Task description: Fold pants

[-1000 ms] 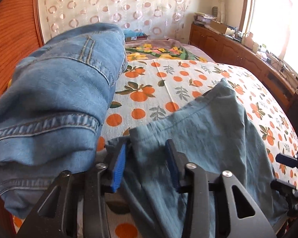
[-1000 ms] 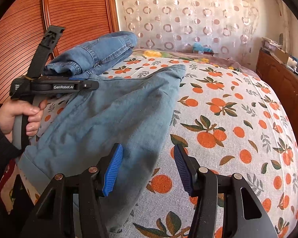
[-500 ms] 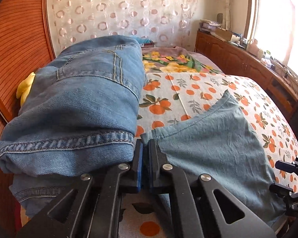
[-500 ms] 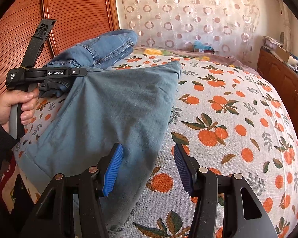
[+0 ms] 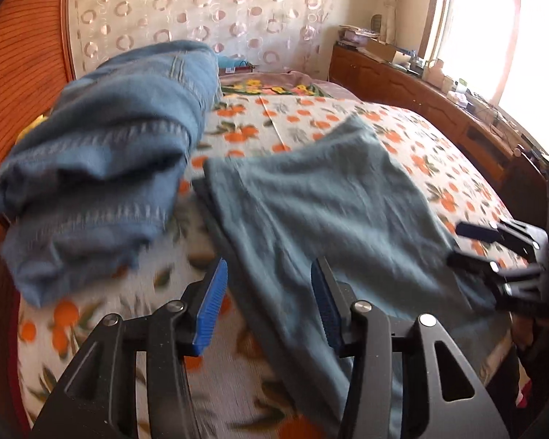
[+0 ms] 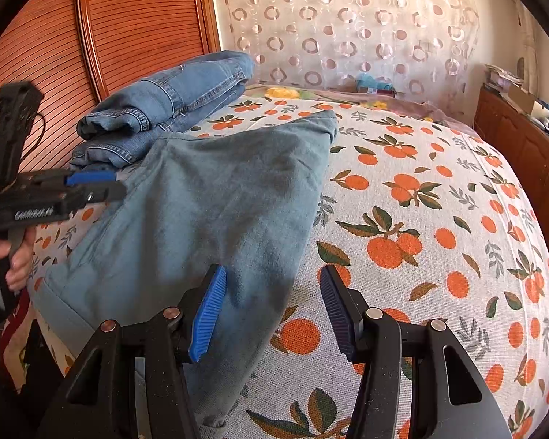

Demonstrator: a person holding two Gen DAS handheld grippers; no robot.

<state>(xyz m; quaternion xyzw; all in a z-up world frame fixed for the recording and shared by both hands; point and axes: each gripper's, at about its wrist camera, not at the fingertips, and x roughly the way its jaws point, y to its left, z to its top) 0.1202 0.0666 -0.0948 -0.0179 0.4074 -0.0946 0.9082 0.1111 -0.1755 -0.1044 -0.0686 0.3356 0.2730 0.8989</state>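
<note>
- Far left of the right wrist view: the left tool (image 6: 102, 184) sits at the near corner of the pants, its blue pads apart and empty, a hand (image 6: 16, 256) on its handle at the left edge.
- Upper left: a stack of folded jeans (image 6: 164, 106) lies on the bed against the wooden headboard (image 6: 128, 25), just beside the pants' far-left edge.
- Centre: the teal pants (image 6: 216, 212) lie spread flat on the orange-print bedspread (image 6: 439, 219), running from lower left toward upper centre.
- Lower centre: the right tool (image 6: 272, 311) hovers with fingers spread wide, gripping nothing, over the pants' right edge.
- Upper centre: a curtain (image 6: 347, 29) with ring pattern hangs behind the bed.
- Right edge: a wooden cabinet (image 6: 512, 124) holds clutter.
- In the left wrist view, the right tool (image 5: 468, 245) shows at the right, over the pants' edge.
</note>
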